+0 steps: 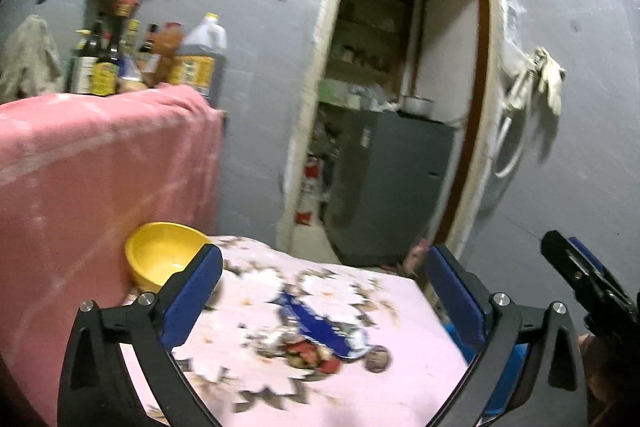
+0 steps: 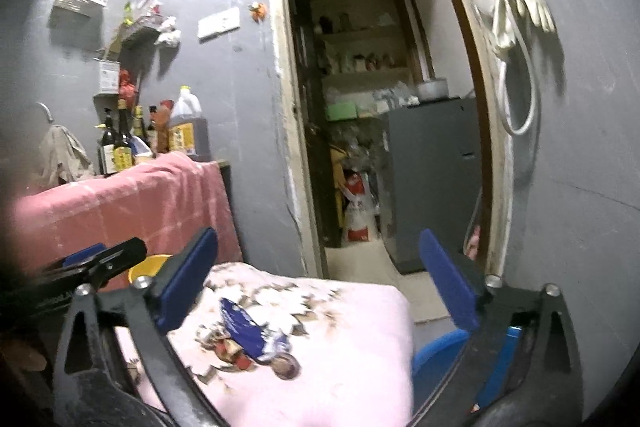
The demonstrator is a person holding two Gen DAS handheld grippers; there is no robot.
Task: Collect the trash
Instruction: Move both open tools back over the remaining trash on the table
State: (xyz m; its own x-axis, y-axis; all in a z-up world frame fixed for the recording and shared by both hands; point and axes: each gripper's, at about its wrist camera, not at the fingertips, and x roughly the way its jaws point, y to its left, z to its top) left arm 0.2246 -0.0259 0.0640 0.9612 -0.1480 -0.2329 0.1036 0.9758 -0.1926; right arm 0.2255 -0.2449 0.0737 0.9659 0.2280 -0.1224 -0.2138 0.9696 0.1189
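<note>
Now both tongs, left [image 1: 324, 291] and right [image 2: 318, 275], gape wide and empty. Below them lies a blue wrapper [image 1: 320, 323] on the counter [image 1: 400, 379]; left, a yellow bowl [image 1: 160, 251].

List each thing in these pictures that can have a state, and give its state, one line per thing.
left gripper: open, holding nothing
right gripper: open, holding nothing
yellow bowl: upright, looks empty
doorway: open
glove: hanging on the wall
pink cloth: draped
</note>
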